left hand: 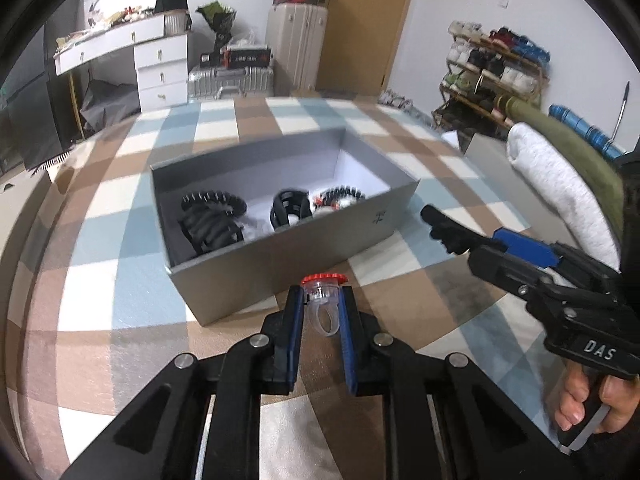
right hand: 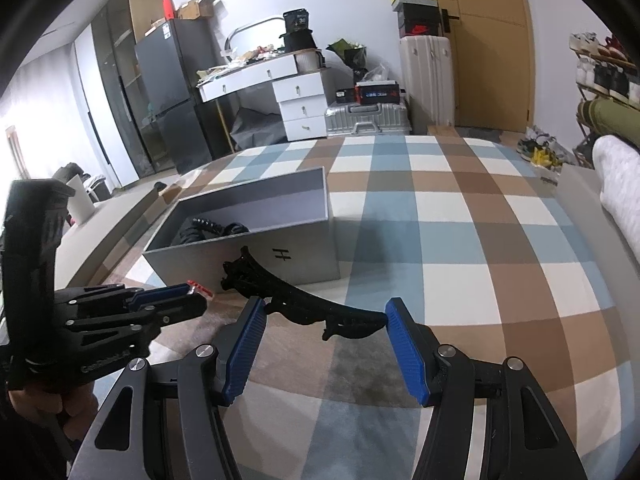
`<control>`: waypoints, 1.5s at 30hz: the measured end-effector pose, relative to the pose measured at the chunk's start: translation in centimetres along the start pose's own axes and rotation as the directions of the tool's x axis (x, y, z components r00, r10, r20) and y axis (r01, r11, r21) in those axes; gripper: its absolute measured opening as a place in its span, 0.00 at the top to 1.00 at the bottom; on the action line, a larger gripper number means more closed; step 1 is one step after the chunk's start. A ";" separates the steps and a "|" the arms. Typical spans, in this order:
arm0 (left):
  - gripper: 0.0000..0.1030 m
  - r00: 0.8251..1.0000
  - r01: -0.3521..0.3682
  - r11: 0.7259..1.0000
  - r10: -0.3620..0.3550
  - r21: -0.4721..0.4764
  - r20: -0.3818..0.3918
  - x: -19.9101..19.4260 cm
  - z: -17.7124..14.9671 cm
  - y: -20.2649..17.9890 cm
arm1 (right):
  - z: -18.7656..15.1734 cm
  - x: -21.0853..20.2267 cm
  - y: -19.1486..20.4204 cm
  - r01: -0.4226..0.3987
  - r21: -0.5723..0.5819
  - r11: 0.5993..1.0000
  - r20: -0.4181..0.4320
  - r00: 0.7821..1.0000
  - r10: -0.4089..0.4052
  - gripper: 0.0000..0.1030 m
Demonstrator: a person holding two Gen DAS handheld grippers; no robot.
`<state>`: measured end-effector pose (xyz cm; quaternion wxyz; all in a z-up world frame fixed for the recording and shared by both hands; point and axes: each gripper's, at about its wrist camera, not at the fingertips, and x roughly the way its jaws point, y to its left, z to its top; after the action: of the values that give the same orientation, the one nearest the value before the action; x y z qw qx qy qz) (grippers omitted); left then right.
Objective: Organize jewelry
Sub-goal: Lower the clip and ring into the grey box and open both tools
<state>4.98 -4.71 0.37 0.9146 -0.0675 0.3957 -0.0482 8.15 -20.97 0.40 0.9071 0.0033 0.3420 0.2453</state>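
left fingers [left hand: 322, 300] clamped on clear ring [left hand: 323, 306], right fingers [right hand: 326, 316] on black clip [right hand: 304, 304]; "das" lettering

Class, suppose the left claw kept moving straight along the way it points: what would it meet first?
Probably the near wall of the open grey cardboard box, just ahead of the left claw and its clear red-topped plastic ring; depth is uncertain.
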 end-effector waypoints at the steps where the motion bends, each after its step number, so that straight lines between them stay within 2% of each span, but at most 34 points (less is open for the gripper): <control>1: 0.88 1.000 -0.001 1.000 0.001 -0.005 0.013 -0.3 0.1 0.1 | 0.1 -0.1 0.0 -0.007 0.004 1.000 0.003 1.000 0.007 0.41; 7: 0.88 0.996 -0.007 0.999 0.010 -0.033 0.088 -1.6 1.3 1.3 | 1.0 -0.4 0.7 -0.004 -0.012 1.000 0.022 1.000 0.005 0.41; 12: 0.88 0.993 -0.023 0.998 0.029 -0.050 0.112 -1.4 1.9 2.1 | 1.9 -0.2 1.3 -0.011 -0.027 1.000 0.033 0.999 0.012 0.41; 29: 0.88 0.992 -0.071 0.995 0.077 -0.071 0.099 0.6 3.3 3.4 | 5.1 3.0 3.1 -0.059 -0.067 0.996 0.037 0.997 0.062 0.41; 45: 0.88 0.991 -0.116 0.991 0.120 -0.065 0.061 1.3 3.0 3.9 | 5.5 6.0 3.9 -0.073 -0.075 0.994 -0.032 0.997 0.071 0.41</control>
<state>8.18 -0.76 0.85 0.9258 -0.0738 0.3703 0.0203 13.74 -13.95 1.57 0.8920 -0.0226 0.3454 0.2908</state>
